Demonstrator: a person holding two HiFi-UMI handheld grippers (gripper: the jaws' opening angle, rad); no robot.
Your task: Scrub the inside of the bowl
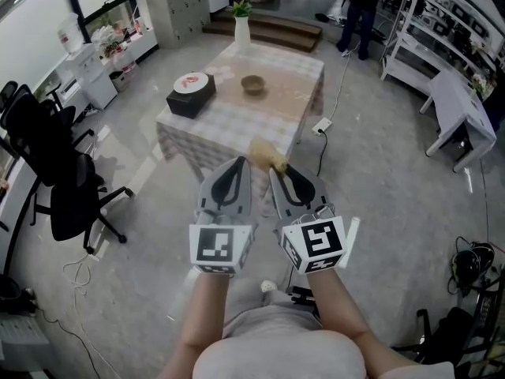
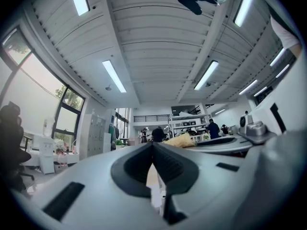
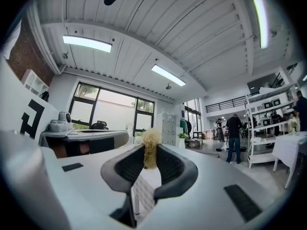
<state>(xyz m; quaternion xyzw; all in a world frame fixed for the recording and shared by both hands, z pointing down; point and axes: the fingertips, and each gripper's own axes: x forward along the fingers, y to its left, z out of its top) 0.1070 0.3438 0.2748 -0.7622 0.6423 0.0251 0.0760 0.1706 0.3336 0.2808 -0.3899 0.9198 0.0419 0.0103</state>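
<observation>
The person is holding both grippers out side by side over the grey floor, short of the table: the left gripper (image 1: 238, 161) with its jaws together and nothing in them, and the right gripper (image 1: 278, 169) pinching a tan fibrous scrubber (image 1: 267, 154) at its tip. Ahead, the table (image 1: 278, 121) is wearing a checked cloth, and a small brown bowl (image 1: 252, 84) is sitting near its middle — well apart from a black box (image 1: 189, 97) with a round white thing on top by the left edge, and from a white vase (image 1: 241, 30) with a green plant at the far end. A black office chair (image 1: 57, 176) is standing off to the left, and another person (image 1: 361, 10) is standing in the background beside white shelves (image 1: 442, 22).
</observation>
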